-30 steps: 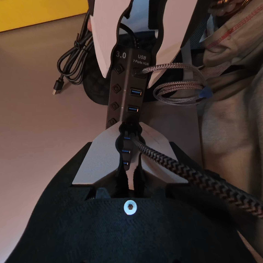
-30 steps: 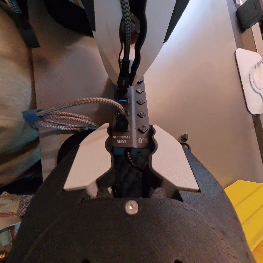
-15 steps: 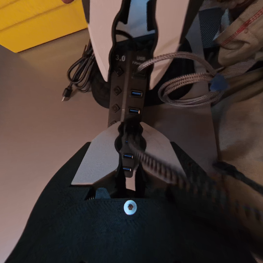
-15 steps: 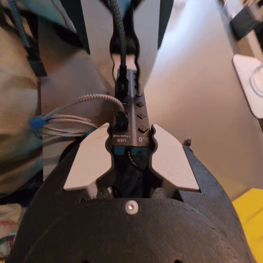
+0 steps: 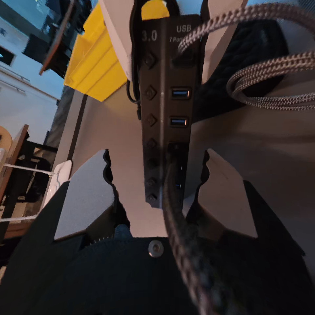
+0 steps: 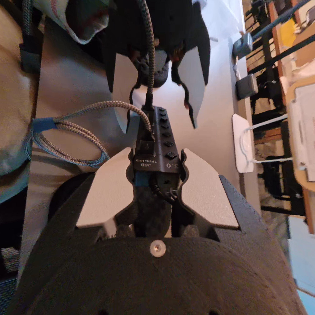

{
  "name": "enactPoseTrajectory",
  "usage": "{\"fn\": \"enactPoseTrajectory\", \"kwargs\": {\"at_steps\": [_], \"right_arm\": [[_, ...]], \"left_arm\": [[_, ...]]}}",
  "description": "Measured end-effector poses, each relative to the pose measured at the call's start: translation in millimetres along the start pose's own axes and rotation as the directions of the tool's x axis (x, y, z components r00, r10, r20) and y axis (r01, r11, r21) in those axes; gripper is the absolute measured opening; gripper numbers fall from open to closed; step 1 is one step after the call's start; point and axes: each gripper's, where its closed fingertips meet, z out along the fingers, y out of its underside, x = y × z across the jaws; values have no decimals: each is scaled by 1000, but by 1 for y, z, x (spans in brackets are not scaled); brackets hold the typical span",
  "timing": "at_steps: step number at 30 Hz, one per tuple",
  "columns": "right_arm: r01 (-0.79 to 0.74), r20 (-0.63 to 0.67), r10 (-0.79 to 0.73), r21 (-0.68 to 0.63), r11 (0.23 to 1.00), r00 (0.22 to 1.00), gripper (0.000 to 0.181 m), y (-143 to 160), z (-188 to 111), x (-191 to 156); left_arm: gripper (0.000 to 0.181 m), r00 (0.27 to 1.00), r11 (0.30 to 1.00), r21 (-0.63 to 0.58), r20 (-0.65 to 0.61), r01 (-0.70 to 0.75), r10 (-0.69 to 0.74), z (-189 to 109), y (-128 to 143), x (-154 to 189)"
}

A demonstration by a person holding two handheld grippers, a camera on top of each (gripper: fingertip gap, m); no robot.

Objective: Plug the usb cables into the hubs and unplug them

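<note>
A long black USB hub (image 5: 162, 105) with a row of ports and buttons runs down the middle of the left wrist view. My right gripper (image 6: 156, 162) is shut on its labelled end (image 6: 156, 164). A grey braided cable (image 6: 119, 106) is plugged in nearest that end, its coil bound with blue tape (image 6: 44, 123). A dark braided cable (image 5: 172, 196) is plugged into a port further along (image 6: 148, 102). My left gripper (image 5: 156, 151) is open with its fingers either side of that plug, not touching it. It also shows at the top of the right wrist view (image 6: 158, 117).
A yellow bin (image 5: 95, 56) stands on the grey table (image 5: 105, 122) beyond the hub. The hub's own thin black cable (image 5: 134, 95) hangs beside it. A white pad with a wire frame (image 6: 242, 143) lies at the table's edge. A person's clothing (image 6: 13, 139) is close by the coil. Some 6 centimeters of space lies between my two pairs of fingers.
My left gripper has opened and let go of the dark braided cable's plug, which stays in the hub. It has drawn back a little. My right gripper still holds the hub.
</note>
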Motion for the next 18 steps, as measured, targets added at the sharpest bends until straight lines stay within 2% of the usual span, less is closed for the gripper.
{"fn": "enactPoseTrajectory", "kwargs": {"at_steps": [3,4,7,8,10,13,18], "right_arm": [[100,-35,-101,-22,995,994,53,-13,-2,0],[129,-51,-130,-25,991,990,53,-18,-3,1],[199,-97,-201,-31,980,975,52,-30,-8,5],[223,-110,-224,-18,975,968,45,-35,-10,5],[269,-142,-269,-21,963,953,41,-42,-15,8],[290,-180,-293,-43,956,939,42,-46,-17,14],[308,-456,-261,29,951,851,65,-62,-37,52]], "left_arm": [[88,998,987,156,62,-25,16,-1,-16,-4],[78,997,982,189,75,-28,14,-2,-19,-7],[57,998,968,246,55,-50,37,-3,-23,-4],[52,997,962,265,53,-71,59,-4,-26,-3],[52,997,957,282,54,-61,47,-7,-30,-5],[51,988,955,270,130,-121,89,-14,-34,-15],[50,921,958,205,373,-201,114,-36,-37,-52]]}}
